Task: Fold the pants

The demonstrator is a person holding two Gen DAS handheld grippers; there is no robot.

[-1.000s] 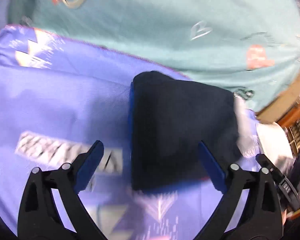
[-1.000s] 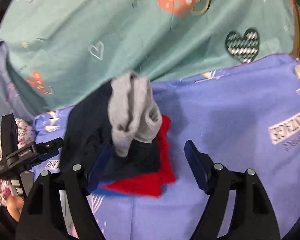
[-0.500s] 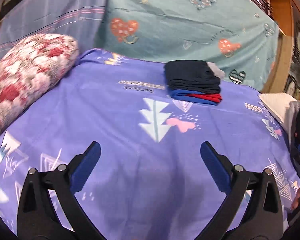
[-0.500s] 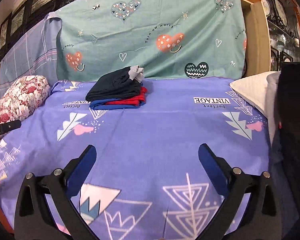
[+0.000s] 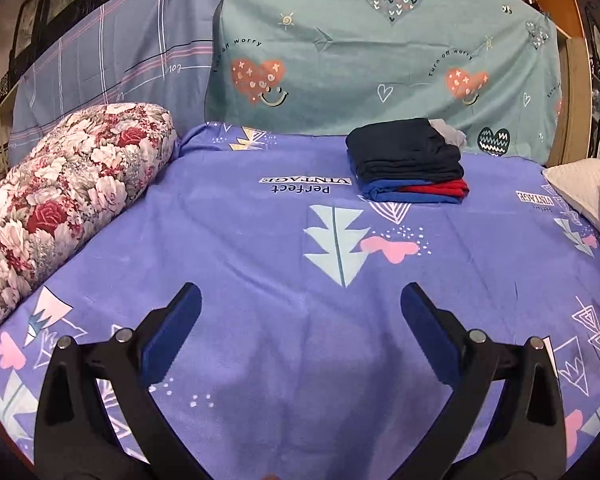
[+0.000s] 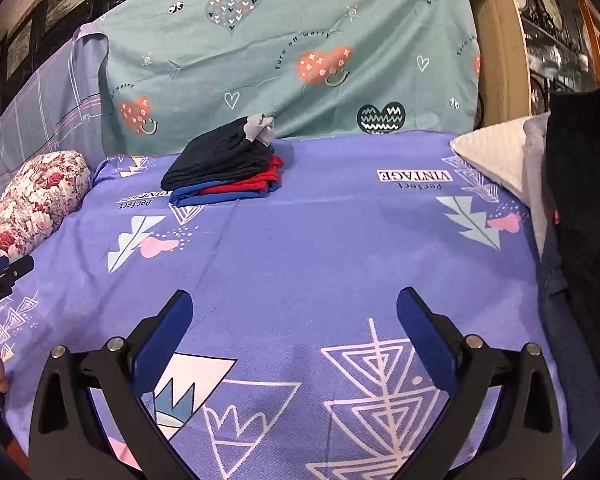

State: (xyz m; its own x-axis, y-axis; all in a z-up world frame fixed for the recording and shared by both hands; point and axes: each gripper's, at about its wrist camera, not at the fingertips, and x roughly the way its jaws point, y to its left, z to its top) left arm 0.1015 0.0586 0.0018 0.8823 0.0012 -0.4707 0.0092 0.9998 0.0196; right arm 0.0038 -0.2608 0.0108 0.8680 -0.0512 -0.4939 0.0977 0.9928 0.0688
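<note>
Left gripper [image 5: 300, 304] and right gripper [image 6: 294, 308]: black frames, blue pads [image 5: 172, 332], silver screws (two per finger).

1. One stack of folded clothes [image 5: 410, 162] on the bed, with three folded garments showing: one dark navy [image 5: 404, 148] on top, one red [image 5: 436, 189] under it, one blue [image 5: 384, 194] at the bottom.
2. One grey piece [image 5: 448, 134] at the back of the stack; whether it is a separate garment cannot be told.
3. One floral bolster [image 5: 60, 192].
4. One white pillow [image 5: 576, 186].
5. One purple bedsheet [image 5: 260, 240].
6. Two backdrop cloths: one teal [image 5: 340, 60], one plaid [image 5: 120, 68].
7. Two tongs: left [image 5: 300, 336], right [image 6: 294, 340].
</note>
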